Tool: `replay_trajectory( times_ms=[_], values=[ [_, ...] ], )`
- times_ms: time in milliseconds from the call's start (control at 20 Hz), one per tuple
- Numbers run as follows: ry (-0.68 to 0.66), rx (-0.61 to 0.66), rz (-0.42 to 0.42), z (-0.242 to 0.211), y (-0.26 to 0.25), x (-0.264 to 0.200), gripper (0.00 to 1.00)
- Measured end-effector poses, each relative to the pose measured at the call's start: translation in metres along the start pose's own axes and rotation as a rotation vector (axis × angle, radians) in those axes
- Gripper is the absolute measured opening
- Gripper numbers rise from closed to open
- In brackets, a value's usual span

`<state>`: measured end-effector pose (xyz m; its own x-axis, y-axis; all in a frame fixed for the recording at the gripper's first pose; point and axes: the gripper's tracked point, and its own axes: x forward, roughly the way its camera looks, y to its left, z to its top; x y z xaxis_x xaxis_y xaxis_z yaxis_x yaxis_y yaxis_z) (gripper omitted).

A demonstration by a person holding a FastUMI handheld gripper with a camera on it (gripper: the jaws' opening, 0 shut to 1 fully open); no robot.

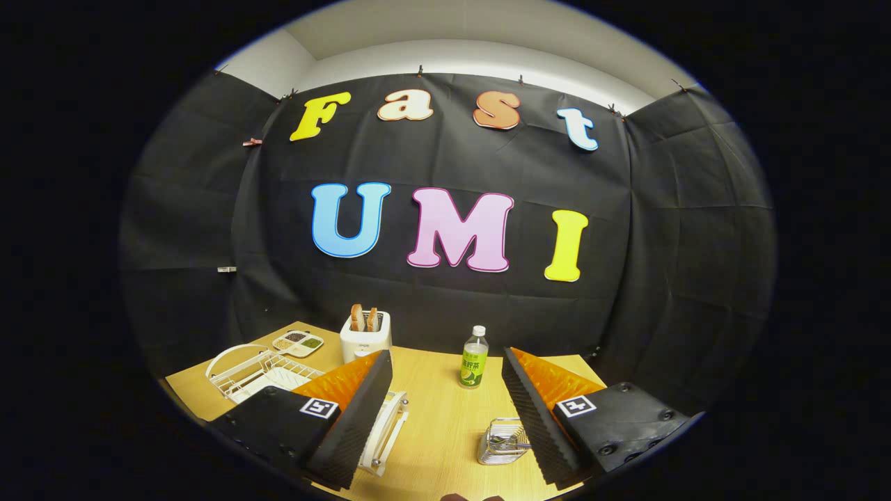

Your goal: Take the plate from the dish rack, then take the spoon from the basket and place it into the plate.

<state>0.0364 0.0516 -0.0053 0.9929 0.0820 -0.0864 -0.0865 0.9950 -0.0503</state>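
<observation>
My gripper [445, 355] is open and held above the wooden table [431, 410], with nothing between its fingers. A white wire dish rack [240, 372] stands beyond the left finger. A white flat shape [275, 381] lies inside it, which looks like the plate; the finger hides part of it. Just inside the right finger sits a small metal wire basket [501, 442] with a spoon [502, 440] in it. The right finger covers the basket's right side.
A white toaster [365, 335] with two bread slices stands at the back, next to a small divided tray [298, 342]. A green-labelled bottle [474, 358] stands upright ahead, between the fingertips. A white railed frame [390, 424] lies against the left finger.
</observation>
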Motion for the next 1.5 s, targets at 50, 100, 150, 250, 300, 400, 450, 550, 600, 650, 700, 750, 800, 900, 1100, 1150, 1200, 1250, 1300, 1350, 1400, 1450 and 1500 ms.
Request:
replay_trajectory(
  times_ms=[50,100,150,250,300,400,450,550,600,650,700,750,800,900,1100,1150,1200,1250,1300,1350,1400,1450,1500],
  values=[
    [0.011,-0.005,0.013,0.002,0.009,0.006,0.98],
    [0.024,-0.013,0.027,0.003,0.017,0.014,0.97],
    [0.047,-0.029,0.027,0.001,0.024,0.022,0.97],
    [0.168,-0.070,0.005,-0.019,0.034,0.040,0.97],
    [0.211,-0.074,0.014,-0.026,0.047,0.047,0.98],
    [0.253,-0.082,0.046,-0.029,0.069,0.063,0.98],
    [0.258,-0.112,0.050,-0.031,0.076,0.072,0.98],
    [0.270,-0.191,0.042,-0.045,0.083,0.088,0.98],
    [0.284,-0.216,0.031,-0.055,0.083,0.097,0.98],
    [0.316,-0.225,0.015,-0.066,0.082,0.104,0.97],
    [0.355,-0.216,0.013,-0.079,0.084,0.110,0.96],
    [0.394,-0.210,0.015,-0.091,0.088,0.115,0.96],
    [0.428,-0.221,0.013,-0.100,0.088,0.119,0.96],
    [0.471,-0.261,0.004,-0.115,0.084,0.126,0.95],
    [0.600,-0.220,0.000,-0.145,0.087,0.121,0.78],
    [0.627,-0.191,-0.006,-0.150,0.088,0.121,0.72],
    [0.655,-0.159,-0.011,-0.155,0.088,0.121,0.67],
    [0.684,-0.123,-0.012,-0.159,0.091,0.120,0.64],
    [0.708,-0.092,-0.005,-0.163,0.096,0.119,0.58],
    [0.731,-0.072,0.009,-0.167,0.102,0.119,0.52],
    [0.749,-0.058,0.025,-0.168,0.106,0.118,0.44],
    [0.756,-0.052,0.021,-0.170,0.107,0.120,0.43],
    [0.757,-0.043,0.016,-0.169,0.108,0.120,0.42]
  ],
)
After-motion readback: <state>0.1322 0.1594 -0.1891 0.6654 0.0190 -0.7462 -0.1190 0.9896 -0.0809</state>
